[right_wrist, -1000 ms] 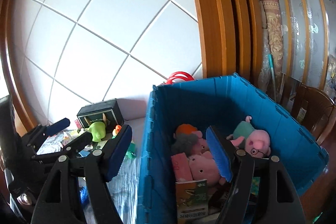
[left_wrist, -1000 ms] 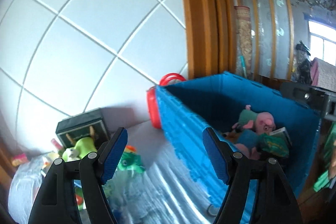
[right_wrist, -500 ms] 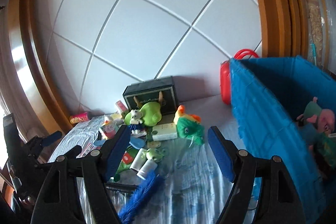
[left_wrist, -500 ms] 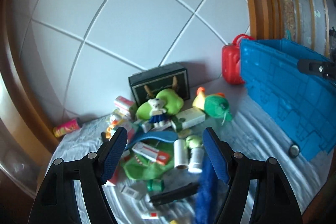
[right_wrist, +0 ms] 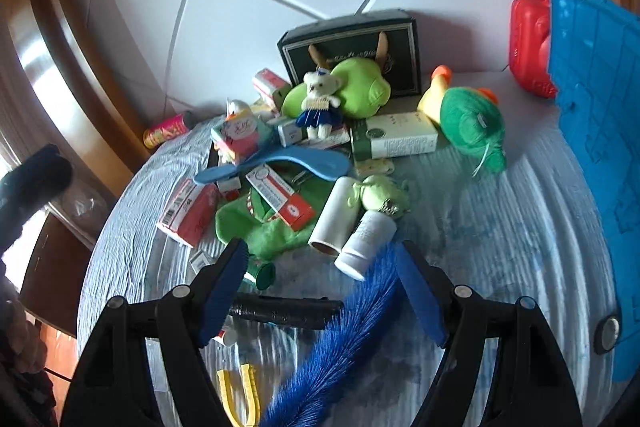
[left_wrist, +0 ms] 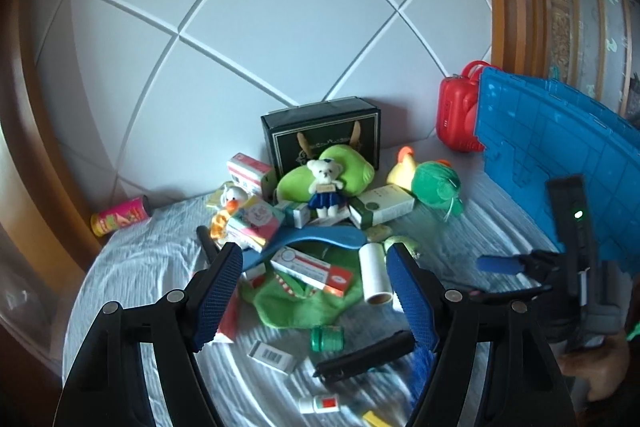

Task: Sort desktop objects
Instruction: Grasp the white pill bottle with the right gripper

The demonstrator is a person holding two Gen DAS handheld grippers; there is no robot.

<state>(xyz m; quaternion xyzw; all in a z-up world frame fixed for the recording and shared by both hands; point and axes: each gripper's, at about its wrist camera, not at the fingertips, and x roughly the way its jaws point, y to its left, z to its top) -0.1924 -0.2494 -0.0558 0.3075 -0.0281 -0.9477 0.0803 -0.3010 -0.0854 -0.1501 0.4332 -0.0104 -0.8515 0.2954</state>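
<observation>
A blue crate (right_wrist: 596, 131) stands at the table's right edge. Left of the crate, toys and cartons lie heaped before a black box (right_wrist: 352, 51). Nearer, both the left gripper (left_wrist: 314, 297) and right gripper (right_wrist: 320, 291) gape wide, empty, above a blue brush (right_wrist: 344, 339).

Table cloth (right_wrist: 500, 235): pale, ribbed weave, wrinkled nr left edge. Blue crate (right_wrist: 600, 107): moulded plastic w/ raised grid, semi-gloss. Red case (left_wrist: 456, 115): glossy plastic. Green duck toy (right_wrist: 472, 123) & small bear (left_wrist: 325, 183): fuzzy plush. Black box (left_wrist: 320, 135): matt card. Brush (right_wrist: 340, 343): stiff blue bristles. Gripper pads (left_wrist: 218, 297): blue, fine-textured; arms matt black plastic.
</observation>
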